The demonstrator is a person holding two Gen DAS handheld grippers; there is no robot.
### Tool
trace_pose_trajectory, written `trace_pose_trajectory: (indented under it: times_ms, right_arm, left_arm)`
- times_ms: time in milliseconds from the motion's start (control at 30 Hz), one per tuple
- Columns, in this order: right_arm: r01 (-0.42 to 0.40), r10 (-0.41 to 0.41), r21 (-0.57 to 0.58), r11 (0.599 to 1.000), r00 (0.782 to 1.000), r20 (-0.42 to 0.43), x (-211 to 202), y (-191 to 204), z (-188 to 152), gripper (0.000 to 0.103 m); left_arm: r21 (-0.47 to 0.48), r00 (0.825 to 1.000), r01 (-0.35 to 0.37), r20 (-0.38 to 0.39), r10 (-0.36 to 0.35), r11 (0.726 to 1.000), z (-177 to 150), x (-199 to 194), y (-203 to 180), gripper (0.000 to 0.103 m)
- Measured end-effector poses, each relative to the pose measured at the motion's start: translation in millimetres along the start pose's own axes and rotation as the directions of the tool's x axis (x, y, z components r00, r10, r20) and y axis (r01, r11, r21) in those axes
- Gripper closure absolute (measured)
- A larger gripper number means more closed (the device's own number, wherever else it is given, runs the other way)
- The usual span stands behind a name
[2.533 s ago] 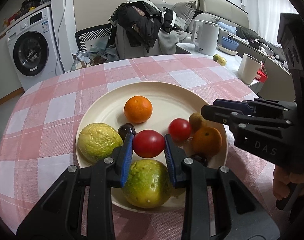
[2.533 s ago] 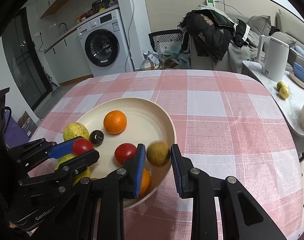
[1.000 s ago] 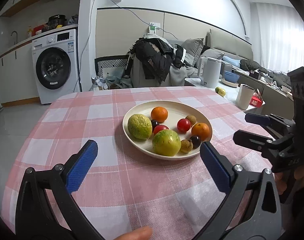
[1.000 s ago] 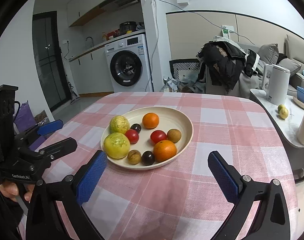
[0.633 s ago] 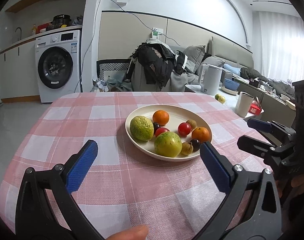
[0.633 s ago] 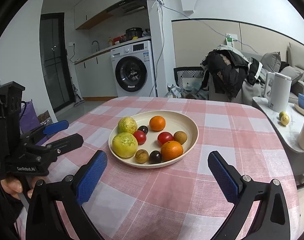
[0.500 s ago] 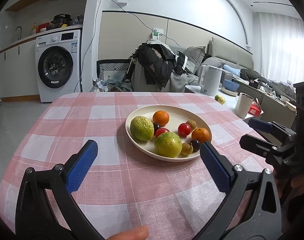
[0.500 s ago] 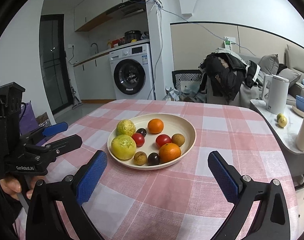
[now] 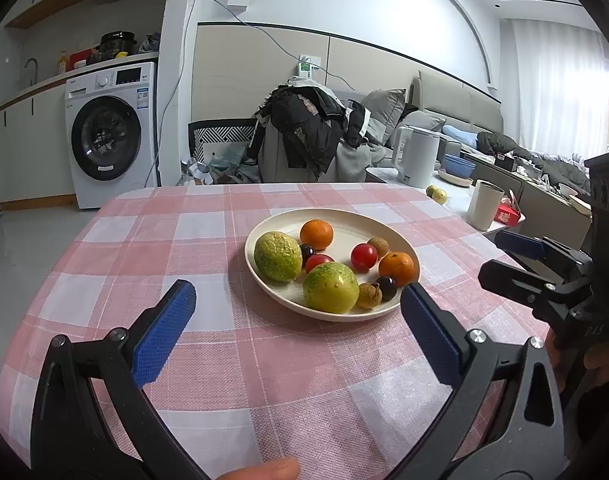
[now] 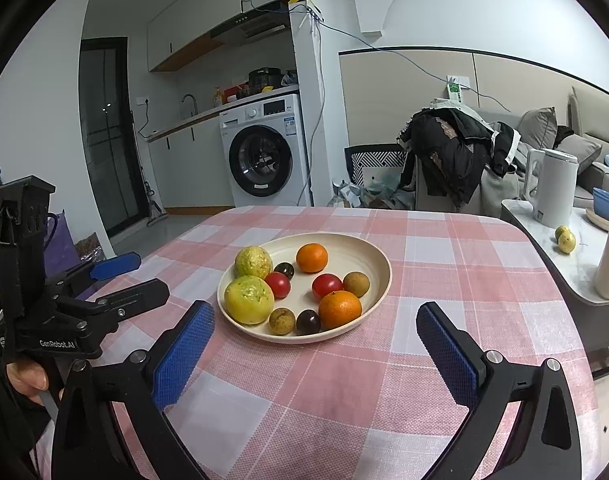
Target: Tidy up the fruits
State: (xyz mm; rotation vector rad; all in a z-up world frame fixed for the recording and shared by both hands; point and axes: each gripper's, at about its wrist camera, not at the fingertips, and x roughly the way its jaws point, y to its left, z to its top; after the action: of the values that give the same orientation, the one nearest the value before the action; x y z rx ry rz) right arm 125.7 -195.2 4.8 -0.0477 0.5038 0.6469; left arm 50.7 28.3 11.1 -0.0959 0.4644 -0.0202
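A cream plate (image 9: 346,220) (image 10: 368,248) sits mid-table on a pink checked cloth. It holds two green-yellow guavas (image 9: 330,287) (image 10: 249,299), two oranges (image 9: 316,234) (image 10: 340,309), two red tomatoes (image 9: 363,257) (image 10: 327,285), dark plums (image 10: 308,321) and brown longans (image 10: 282,321). My left gripper (image 9: 296,332) is wide open and empty, drawn back near the table's front edge. My right gripper (image 10: 316,348) is wide open and empty, also drawn back from the plate. Each gripper shows in the other's view, the right one (image 9: 520,260) and the left one (image 10: 124,272).
A side counter at the right holds a white kettle (image 10: 550,192), a white cup (image 9: 484,210), two small yellow fruits (image 10: 566,238) and blue bowls. A chair piled with dark clothes (image 9: 304,136) stands beyond the table. A washing machine (image 9: 108,136) is at the back left.
2.5 s ago both grippers were low over the plate with jaws narrow around fruit. Both have since opened wide, empty, pulled back and risen; over the last half second only slightly.
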Motion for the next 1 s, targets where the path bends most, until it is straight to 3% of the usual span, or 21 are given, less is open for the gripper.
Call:
trace_pose_trajectory:
  times_ms: [1000]
  right_arm:
    - [-0.007, 0.007, -0.002, 1.000, 1.000, -0.004, 1, 1, -1, 0.000]
  left_arm:
    - [0.037, 1.000, 0.004, 0.007, -0.004, 0.999, -2, 0, -11, 0.001]
